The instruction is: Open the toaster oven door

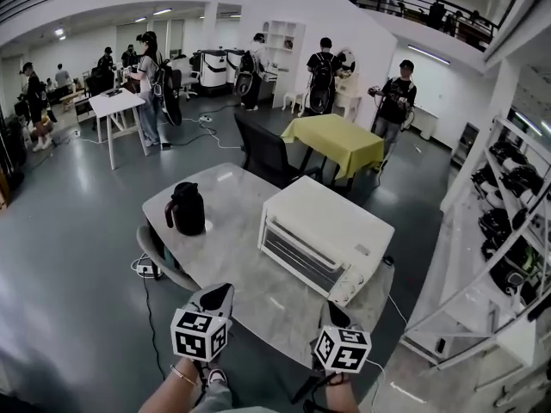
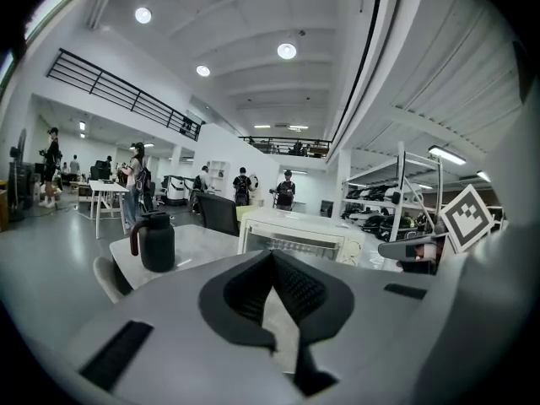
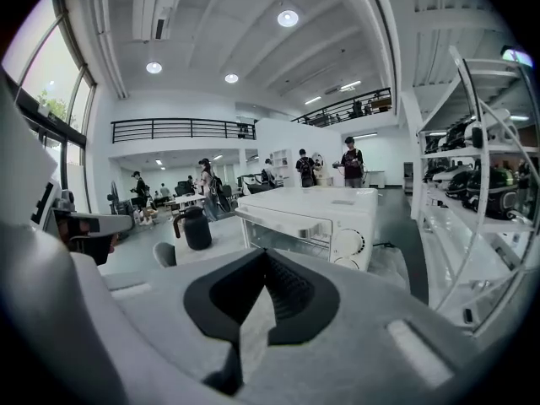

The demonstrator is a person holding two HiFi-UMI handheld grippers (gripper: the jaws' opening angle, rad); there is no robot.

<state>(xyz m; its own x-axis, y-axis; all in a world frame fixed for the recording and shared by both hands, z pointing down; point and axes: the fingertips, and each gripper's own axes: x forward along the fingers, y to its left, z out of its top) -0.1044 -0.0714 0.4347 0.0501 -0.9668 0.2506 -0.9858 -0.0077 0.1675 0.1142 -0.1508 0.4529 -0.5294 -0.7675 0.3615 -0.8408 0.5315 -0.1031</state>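
Right gripper, toaster oven just ahead, apart

"Where's the toaster oven?"

"On the grey table, white, door closed, its front turned toward me."

"And your grippers?"

"My left gripper is out in front of the oven's door, apart from it. My right gripper is close by its knob end."

"Anything else?"

"A black jug to the oven's left, well apart. A black chair is behind the oven."

a black jug stands on the grey table, a yellow-clothed table beyond.
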